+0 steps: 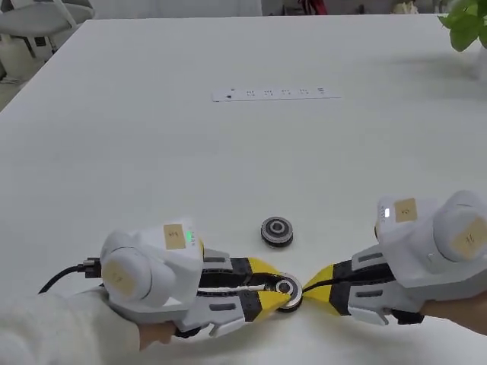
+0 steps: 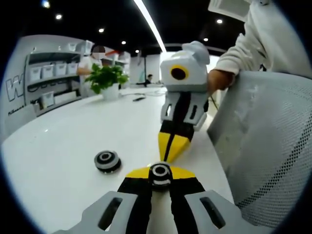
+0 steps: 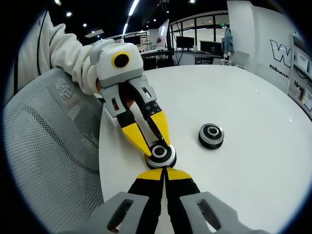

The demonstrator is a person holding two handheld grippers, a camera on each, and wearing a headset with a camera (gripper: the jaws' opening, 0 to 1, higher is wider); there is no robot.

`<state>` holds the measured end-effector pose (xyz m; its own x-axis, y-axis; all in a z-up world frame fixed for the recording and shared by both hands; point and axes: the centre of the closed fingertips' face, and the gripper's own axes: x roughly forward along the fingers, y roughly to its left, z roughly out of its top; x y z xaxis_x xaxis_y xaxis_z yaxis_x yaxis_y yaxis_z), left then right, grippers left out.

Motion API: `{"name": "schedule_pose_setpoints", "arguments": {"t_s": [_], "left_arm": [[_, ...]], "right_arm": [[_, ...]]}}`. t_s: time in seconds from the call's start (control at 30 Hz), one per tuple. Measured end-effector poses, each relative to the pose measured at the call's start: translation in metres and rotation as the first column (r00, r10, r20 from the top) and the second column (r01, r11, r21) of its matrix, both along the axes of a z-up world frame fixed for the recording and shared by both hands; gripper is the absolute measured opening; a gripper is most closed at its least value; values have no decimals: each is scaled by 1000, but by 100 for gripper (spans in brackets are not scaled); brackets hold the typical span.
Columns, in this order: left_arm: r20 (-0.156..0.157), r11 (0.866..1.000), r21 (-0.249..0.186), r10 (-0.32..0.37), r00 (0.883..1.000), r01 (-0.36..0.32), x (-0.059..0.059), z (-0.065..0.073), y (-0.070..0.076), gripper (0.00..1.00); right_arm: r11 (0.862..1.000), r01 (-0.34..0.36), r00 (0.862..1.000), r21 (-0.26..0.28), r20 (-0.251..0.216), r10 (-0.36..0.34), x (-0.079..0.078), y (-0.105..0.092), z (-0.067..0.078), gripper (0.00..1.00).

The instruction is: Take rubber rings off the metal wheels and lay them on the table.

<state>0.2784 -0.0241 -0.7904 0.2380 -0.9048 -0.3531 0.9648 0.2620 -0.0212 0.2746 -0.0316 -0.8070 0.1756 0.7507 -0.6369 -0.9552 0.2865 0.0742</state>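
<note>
While both grippers meet at the near edge of the white table (image 1: 152,137), we see the left gripper (image 1: 278,292) clamped on a metal wheel (image 1: 287,287), its yellow tips pressing the wheel from either side. In the left gripper view this wheel sits right between the jaw tips, with its hub facing the camera.

The right gripper (image 1: 309,290) comes in from the opposite side with its jaws together. Their tips touch the wheel's rim, but we cannot tell whether they pinch the rubber there.

A second wheel (image 1: 277,231) lies flat on the table just beyond the held one, apart from both grippers. We make out a black rubber ring (image 1: 277,243) around it.

Farther up the table, well apart from the work, lies a white power strip (image 1: 276,93). A green plant (image 1: 464,23) stands at the far right corner. In the gripper views, we find a grey mesh chair back (image 2: 263,146) beside the table edge, and a white sleeve (image 3: 63,48) behind the left gripper.
</note>
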Motion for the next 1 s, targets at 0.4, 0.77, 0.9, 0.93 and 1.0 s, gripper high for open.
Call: {"name": "schedule_pose_setpoints", "arguments": {"t_s": [0.4, 0.77, 0.9, 0.93, 1.0], "left_arm": [[4, 1000, -10, -3, 1000, 3, 0, 1, 1, 14], [-4, 1000, -27, 8, 1000, -8, 1, 0, 1, 14], [-1, 1000, -24, 7, 1000, -7, 1, 0, 1, 14], [-1, 1000, -24, 7, 1000, -7, 1, 0, 1, 14], [3, 1000, -22, 7, 1000, -7, 0, 0, 1, 14]], "right_arm": [[998, -23, 1000, 51, -2, 24, -2, 6, 0, 14], [995, -19, 1000, 95, -7, 20, -1, 10, 0, 22], [997, -23, 1000, 79, -6, 23, -1, 8, 0, 19], [997, -23, 1000, 78, -5, 23, -1, 8, 0, 18], [996, -50, 998, 74, -40, 53, -9, 9, -1, 14]]}}
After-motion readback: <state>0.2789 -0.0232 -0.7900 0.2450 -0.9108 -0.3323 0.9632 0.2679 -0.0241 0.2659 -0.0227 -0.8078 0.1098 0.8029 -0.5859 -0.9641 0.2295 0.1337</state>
